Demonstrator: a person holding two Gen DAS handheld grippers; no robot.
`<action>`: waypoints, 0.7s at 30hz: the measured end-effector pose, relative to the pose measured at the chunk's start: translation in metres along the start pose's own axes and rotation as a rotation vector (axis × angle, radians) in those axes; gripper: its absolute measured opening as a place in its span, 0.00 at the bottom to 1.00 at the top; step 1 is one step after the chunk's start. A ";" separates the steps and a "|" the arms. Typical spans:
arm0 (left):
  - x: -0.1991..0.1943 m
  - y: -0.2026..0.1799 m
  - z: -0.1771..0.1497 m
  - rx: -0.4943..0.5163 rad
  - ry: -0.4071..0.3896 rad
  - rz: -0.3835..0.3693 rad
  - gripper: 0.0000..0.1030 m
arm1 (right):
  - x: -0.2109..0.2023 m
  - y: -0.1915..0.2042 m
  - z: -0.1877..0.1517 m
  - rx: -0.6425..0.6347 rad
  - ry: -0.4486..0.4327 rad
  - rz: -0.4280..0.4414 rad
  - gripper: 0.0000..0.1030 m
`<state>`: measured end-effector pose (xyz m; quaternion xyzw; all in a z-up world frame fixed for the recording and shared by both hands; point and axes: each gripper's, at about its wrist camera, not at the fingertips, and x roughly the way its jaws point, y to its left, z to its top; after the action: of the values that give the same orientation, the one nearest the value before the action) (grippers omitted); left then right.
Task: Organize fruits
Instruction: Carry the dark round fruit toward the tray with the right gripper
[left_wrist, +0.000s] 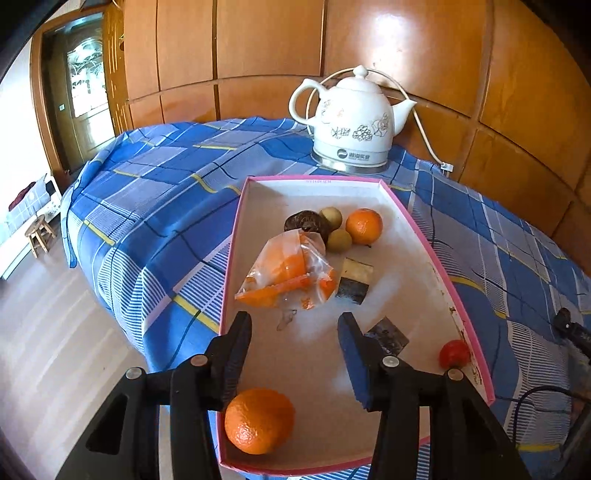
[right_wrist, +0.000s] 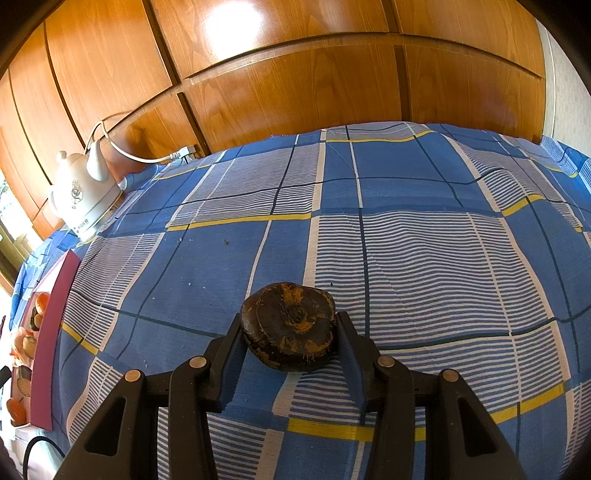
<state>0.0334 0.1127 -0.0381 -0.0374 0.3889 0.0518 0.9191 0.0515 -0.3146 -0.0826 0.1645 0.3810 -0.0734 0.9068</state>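
Note:
A white cardboard tray with a pink rim (left_wrist: 314, 179) lies on the blue checked cloth. My left gripper (left_wrist: 293, 319) hangs over its near half, open, with nothing between the fingers. A whole orange (left_wrist: 258, 421) rests in the tray's near left corner, just under the left finger. Farther in lie a second orange (left_wrist: 364, 226), a dark brown fruit (left_wrist: 306, 223), two small yellow-green fruits (left_wrist: 330, 217) and a small red fruit (left_wrist: 454, 354). In the right wrist view my right gripper (right_wrist: 289, 321) is shut on another dark brown, flattened fruit (right_wrist: 288, 325), low over the cloth.
A clear bag of orange peel (left_wrist: 291, 273) and dark scraps (left_wrist: 354, 280) lie mid-tray. A white kettle (left_wrist: 352, 125) with its cord stands behind the tray by the wood-panelled wall. The tray's pink side (right_wrist: 55, 332) is at the far left of the right wrist view. The table drops off to the floor on the left.

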 end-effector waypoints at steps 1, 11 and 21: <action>-0.001 -0.001 0.000 0.002 -0.004 -0.001 0.48 | 0.000 0.000 0.000 -0.001 0.000 -0.001 0.47; -0.007 -0.006 0.003 0.019 -0.030 -0.018 0.48 | 0.000 0.003 0.000 -0.011 0.004 -0.015 0.46; -0.010 -0.005 0.001 0.018 -0.035 -0.027 0.48 | 0.002 0.007 0.000 -0.044 0.017 -0.043 0.45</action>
<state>0.0273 0.1074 -0.0299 -0.0335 0.3725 0.0365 0.9267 0.0547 -0.3078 -0.0822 0.1370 0.3938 -0.0829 0.9051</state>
